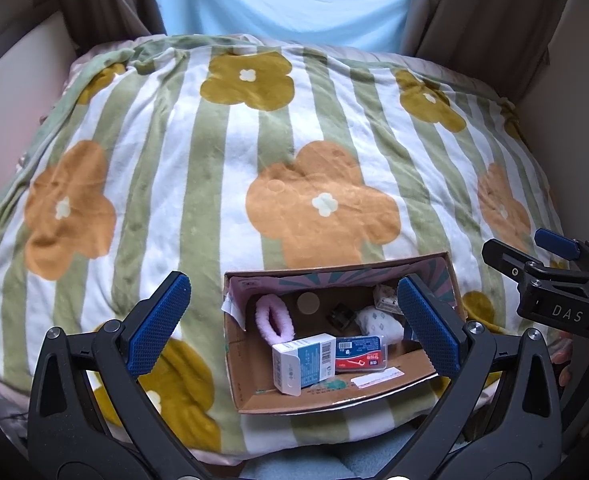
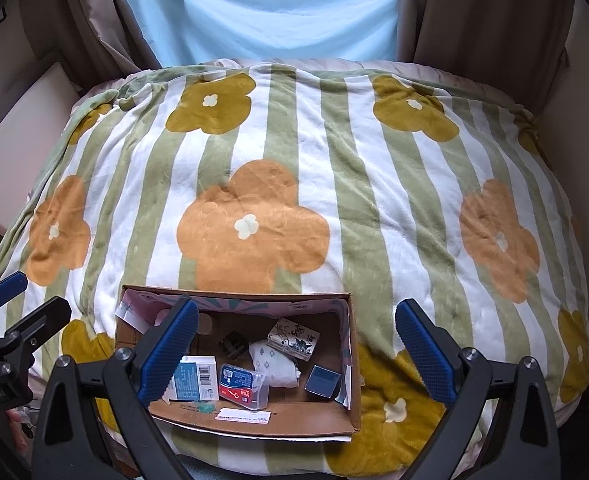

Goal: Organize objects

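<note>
An open cardboard box (image 1: 294, 398) (image 2: 318, 420) sits on the near part of a flowered blanket. Inside lie a white and blue carton (image 1: 302, 362) (image 2: 196, 378), a red and blue plastic case (image 1: 360, 354) (image 2: 242, 388), a pink fluffy band (image 1: 272, 318), a white patterned cloth (image 1: 378, 322) (image 2: 276, 362), a small black item (image 1: 340, 316) (image 2: 234, 342), a printed box (image 2: 292, 338) and a dark blue box (image 2: 322, 380). My left gripper (image 1: 294, 324) is open and empty above the box. My right gripper (image 2: 294, 354) is open and empty above the box; it also shows in the left wrist view (image 1: 534, 256).
The green-striped blanket with orange and mustard flowers (image 1: 254, 152) (image 2: 334, 184) covers a bed. A light blue cloth (image 1: 286, 0) and beige curtains (image 2: 474, 12) hang behind. Beige walls stand on both sides.
</note>
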Motion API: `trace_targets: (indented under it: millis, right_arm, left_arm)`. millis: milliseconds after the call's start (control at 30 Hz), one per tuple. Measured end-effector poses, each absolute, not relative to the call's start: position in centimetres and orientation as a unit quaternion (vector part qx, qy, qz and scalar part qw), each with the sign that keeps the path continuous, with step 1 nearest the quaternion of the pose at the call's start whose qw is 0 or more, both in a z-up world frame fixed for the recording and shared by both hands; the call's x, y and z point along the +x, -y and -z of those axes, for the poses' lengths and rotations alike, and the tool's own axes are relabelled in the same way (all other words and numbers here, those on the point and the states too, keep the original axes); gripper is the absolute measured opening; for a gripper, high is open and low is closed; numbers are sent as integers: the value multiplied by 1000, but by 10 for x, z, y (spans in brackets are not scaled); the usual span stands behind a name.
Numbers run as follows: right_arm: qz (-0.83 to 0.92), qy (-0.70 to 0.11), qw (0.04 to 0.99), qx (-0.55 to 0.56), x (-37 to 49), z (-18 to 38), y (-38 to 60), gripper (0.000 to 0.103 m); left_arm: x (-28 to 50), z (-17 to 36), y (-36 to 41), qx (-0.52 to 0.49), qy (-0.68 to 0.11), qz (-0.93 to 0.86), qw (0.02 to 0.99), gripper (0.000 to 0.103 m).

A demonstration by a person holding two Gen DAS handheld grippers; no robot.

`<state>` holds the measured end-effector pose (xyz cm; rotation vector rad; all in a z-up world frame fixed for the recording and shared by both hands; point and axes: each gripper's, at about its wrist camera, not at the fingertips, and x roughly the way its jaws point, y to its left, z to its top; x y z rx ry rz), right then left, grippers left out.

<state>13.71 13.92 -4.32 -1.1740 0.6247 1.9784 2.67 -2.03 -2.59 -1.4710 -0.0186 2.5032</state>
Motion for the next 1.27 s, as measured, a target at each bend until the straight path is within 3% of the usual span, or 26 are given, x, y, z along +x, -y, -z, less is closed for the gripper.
trace_targets:
  millis: [467, 733, 1267]
  right_arm:
    - [-774, -237, 375, -451, 131, 38, -141, 98]
    - [-777, -233, 377, -447, 130, 35, -142, 98]
    - [-757, -259, 389, -456, 126, 56, -164, 98]
  left_arm:
    - [25, 28, 16, -498, -3, -857, 131, 103]
    - [26, 25, 20, -478, -18, -875, 79, 103]
    - [6, 47, 29, -490, 13, -867, 86, 103]
